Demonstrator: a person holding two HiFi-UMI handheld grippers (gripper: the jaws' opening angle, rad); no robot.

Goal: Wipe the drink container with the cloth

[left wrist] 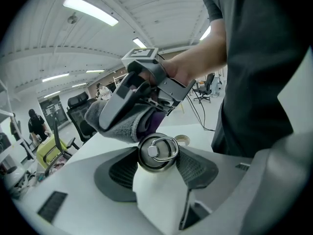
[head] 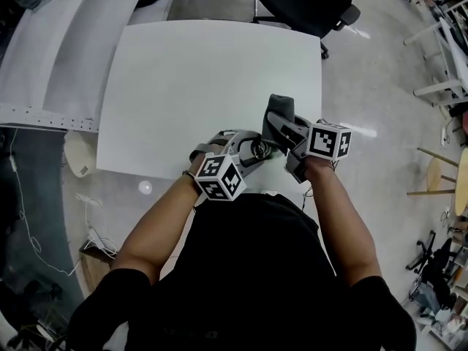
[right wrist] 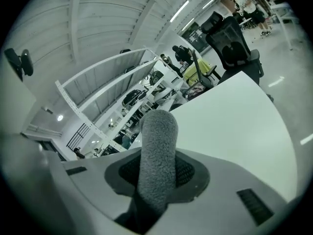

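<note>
Two grippers over the table's [head: 205,86] 6 o'clock edge. Left gripper [left wrist: 157,174] is clamped on the drink container [left wrist: 157,153], ring lid facing cam. Right gripper [right wrist: 156,175] pinches the folded grey cloth [right wrist: 157,146], just at the lid's 11 o'clock. Risk: hard rubbing may twist the container out of the jaws, or the cloth may slip free.

Left claw [head: 254,150] and right claw [head: 287,129] both clamped, tips close together.

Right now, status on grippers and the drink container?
Left gripper shut on drink container, lid facing its camera. Right gripper shut on cloth, cloth close by lid. Nothing blocking.
</note>
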